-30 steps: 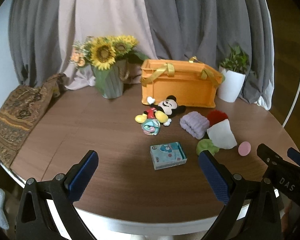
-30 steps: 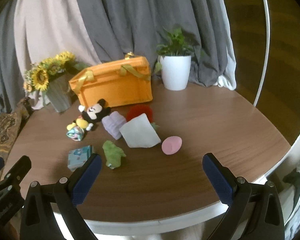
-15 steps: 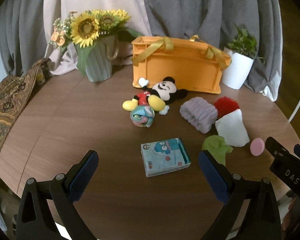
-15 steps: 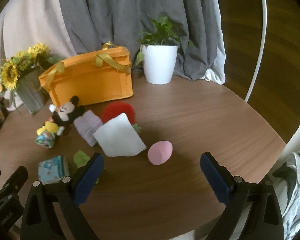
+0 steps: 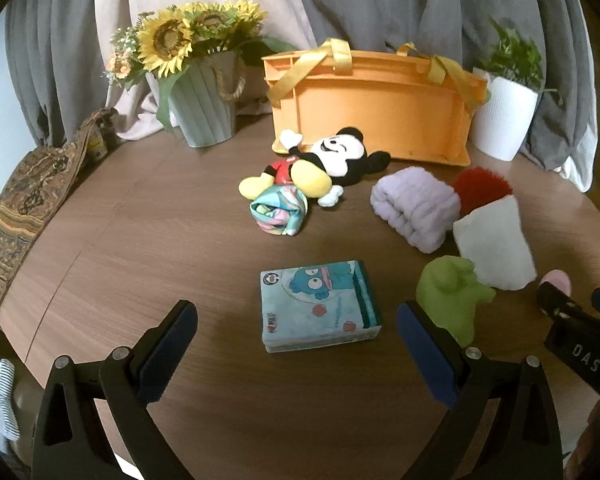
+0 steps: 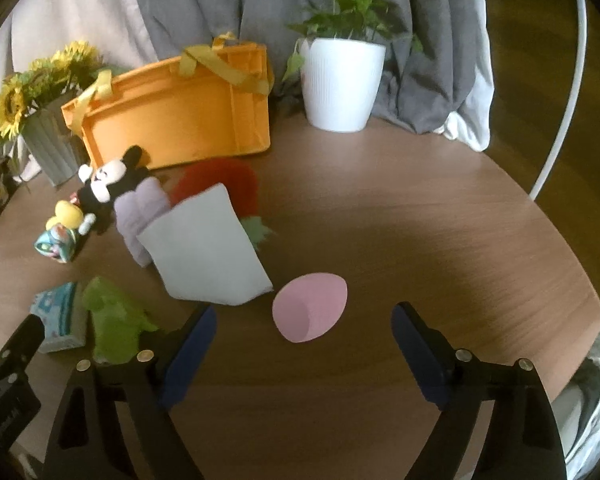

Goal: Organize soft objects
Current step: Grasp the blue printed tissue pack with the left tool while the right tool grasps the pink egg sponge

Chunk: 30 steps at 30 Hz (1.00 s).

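**Both grippers held open over scattered soft things; basket interior not seen**

The left gripper (image 5: 296, 344) is held with its jaws wide apart above the round wooden table (image 5: 140, 248), nothing being gripped. Just beyond its fingers a small packet with a blue cartoon print (image 5: 320, 306) is seen lying flat, and a green plush (image 5: 452, 296) lies just beside the right-hand finger.

The right gripper (image 6: 304, 344) is likewise spread open and empty. A pink egg-shaped sponge (image 6: 310, 306) is framed between its fingers, resting on the table. A white cloth (image 6: 208, 252) is laid just behind the sponge, overlapping a lilac rolled towel (image 6: 140, 208) and a red fluffy thing (image 6: 220, 180).

Further out, a mouse doll (image 5: 324, 160) is found lying on its back, with a small pastel bundle (image 5: 278, 210) touching its yellow shoes.

An orange basket (image 5: 376, 116) with yellow straps is placed at the back, the doll's raised hand lying close against its front wall. Its inside is hidden by the wall in both views, so its contents cannot be told. It is flanked by a ribbed grey vase (image 5: 206, 108) holding sunflowers (image 5: 172, 40) and a white pot (image 6: 340, 80) holding a leafy green plant (image 6: 348, 8). Grey and pale curtains (image 5: 380, 0) are hung behind, and a patterned cloth (image 5: 20, 208) is draped over the table's left edge.
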Each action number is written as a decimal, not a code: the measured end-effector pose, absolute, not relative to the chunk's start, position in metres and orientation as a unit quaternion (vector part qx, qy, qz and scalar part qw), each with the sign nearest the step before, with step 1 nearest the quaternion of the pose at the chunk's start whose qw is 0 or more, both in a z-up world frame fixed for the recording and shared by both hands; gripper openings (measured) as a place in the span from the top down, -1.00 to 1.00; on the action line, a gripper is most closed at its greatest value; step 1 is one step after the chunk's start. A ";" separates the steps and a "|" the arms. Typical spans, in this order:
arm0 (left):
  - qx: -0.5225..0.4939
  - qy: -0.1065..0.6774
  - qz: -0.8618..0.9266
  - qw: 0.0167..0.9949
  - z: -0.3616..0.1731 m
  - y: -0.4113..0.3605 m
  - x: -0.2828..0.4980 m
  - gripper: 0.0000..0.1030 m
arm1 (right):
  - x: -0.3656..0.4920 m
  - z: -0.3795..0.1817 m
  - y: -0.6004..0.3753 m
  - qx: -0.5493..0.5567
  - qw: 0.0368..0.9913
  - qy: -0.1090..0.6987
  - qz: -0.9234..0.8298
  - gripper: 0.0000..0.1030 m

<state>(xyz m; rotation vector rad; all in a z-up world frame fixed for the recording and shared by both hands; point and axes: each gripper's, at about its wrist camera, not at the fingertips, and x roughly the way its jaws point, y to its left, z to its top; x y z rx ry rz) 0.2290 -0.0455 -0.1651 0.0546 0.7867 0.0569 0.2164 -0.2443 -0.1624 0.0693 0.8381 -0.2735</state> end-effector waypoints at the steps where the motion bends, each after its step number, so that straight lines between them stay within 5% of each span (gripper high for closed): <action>1: 0.030 0.386 0.031 0.921 -0.168 -0.047 0.231 -0.96 | 0.218 -0.165 -0.246 0.034 0.903 0.407 -0.133 -0.71; 6: 0.033 0.399 0.031 0.916 -0.182 -0.052 0.242 -0.94 | 0.225 -0.174 -0.250 0.031 0.900 0.414 -0.133 -0.64; 15: 0.022 0.430 0.014 0.902 -0.196 -0.053 0.257 -0.44 | 0.237 -0.183 -0.254 0.035 0.895 0.424 -0.135 -0.38; 22: 0.015 0.435 0.009 0.900 -0.193 -0.051 0.257 -0.43 | 0.239 -0.183 -0.254 0.036 0.894 0.429 -0.122 0.09; 30: 0.021 0.422 -0.005 0.906 -0.176 -0.051 0.252 -0.43 | 0.233 -0.166 -0.252 0.037 0.902 0.413 -0.122 0.11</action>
